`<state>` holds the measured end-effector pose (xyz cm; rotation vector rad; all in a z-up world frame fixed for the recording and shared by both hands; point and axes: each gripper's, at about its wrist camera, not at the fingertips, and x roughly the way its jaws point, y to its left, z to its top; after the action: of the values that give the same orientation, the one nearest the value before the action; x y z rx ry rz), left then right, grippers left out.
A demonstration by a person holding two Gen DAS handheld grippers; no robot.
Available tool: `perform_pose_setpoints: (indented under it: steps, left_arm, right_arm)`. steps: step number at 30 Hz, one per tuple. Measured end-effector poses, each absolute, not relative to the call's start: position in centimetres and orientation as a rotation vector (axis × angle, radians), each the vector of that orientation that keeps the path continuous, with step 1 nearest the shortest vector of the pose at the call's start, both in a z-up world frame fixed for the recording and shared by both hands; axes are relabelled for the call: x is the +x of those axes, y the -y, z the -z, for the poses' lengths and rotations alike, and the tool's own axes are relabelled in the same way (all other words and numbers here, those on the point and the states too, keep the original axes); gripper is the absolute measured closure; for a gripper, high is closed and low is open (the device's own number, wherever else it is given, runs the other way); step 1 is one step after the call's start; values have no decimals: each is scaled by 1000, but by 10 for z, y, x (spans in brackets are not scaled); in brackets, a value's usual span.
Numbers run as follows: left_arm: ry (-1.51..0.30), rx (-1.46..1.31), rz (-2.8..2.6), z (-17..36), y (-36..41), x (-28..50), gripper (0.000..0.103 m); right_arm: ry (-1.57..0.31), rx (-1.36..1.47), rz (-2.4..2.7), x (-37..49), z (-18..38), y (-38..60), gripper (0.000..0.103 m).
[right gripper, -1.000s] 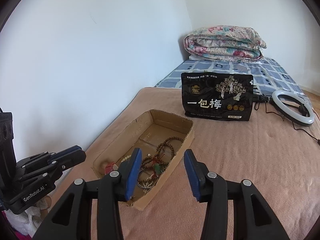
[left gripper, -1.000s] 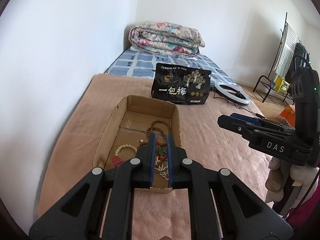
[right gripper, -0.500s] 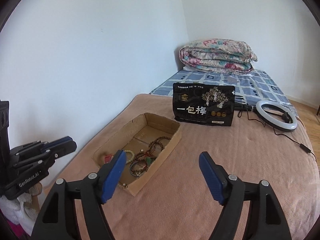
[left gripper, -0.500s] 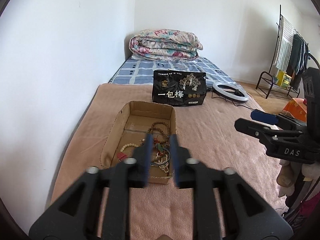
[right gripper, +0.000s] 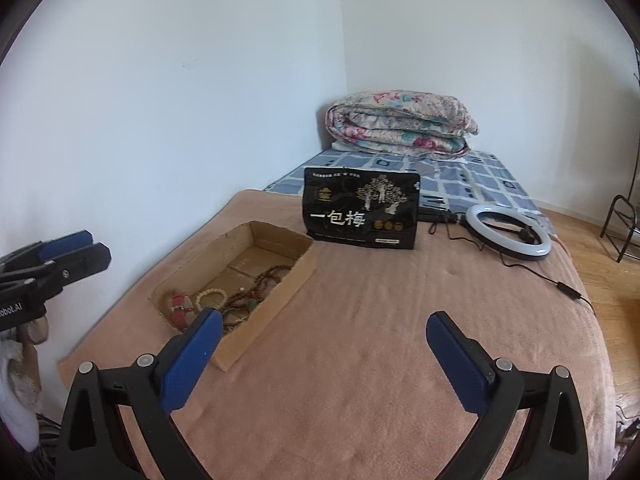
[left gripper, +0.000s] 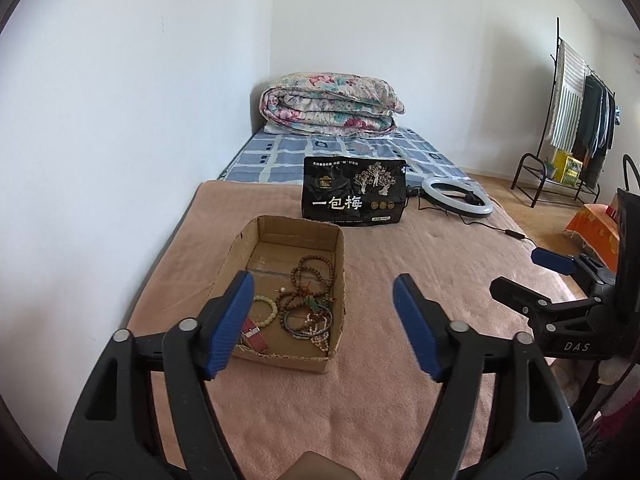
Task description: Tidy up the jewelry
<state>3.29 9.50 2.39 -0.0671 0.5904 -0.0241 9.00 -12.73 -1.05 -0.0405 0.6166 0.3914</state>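
A shallow cardboard box (left gripper: pixel 337 288) (right gripper: pixel 280 292) lies on the pink blanket. It holds brown bead strands (left gripper: pixel 310 276) (right gripper: pixel 266 276), a cream bead bracelet (left gripper: pixel 267 309) (right gripper: pixel 212 297), a red item (left gripper: pixel 253 334) (right gripper: pixel 179 305) and pearl strands. My left gripper (left gripper: pixel 323 294) is open and empty, raised above and behind the box. My right gripper (right gripper: pixel 323 330) is open and empty, to the right of the box. Each gripper shows at the edge of the other's view.
A black snack bag (left gripper: pixel 354 191) (right gripper: pixel 362 213) stands behind the box. A ring light (left gripper: pixel 456 197) (right gripper: pixel 508 232) with its cable lies to the right. A folded floral quilt (left gripper: pixel 330 106) sits at the bed's far end. A clothes rack (left gripper: pixel 576 120) stands right.
Both grippers have opened wide and pulled back and up from the box. The jewelry stays in the box.
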Motion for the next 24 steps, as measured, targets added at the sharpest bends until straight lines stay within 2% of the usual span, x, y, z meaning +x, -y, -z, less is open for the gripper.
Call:
perform_pose_setpoints:
  steps: [5,9,17,20,24]
  left_arm:
    - [-606,-47,4,-22,-90,35,25]
    - [-625,-31,-22,-19,-86,35,13]
    - [-611,3,-58,-19,-83,34,11]
    - [-613,5,-63,-18,-82,34,2]
    - [-607,12,-59,-18,-80,33,1]
  right_arm:
    - [-634,-15,-374,92,17,131,0]
    - [-632,-14,-363,91,18,132,0]
    - [-645,-16,-353,91,25,127,0]
    - [-653,-18,-353,92,27,126,0]
    - [-653,-5,-347,92,27,127,0]
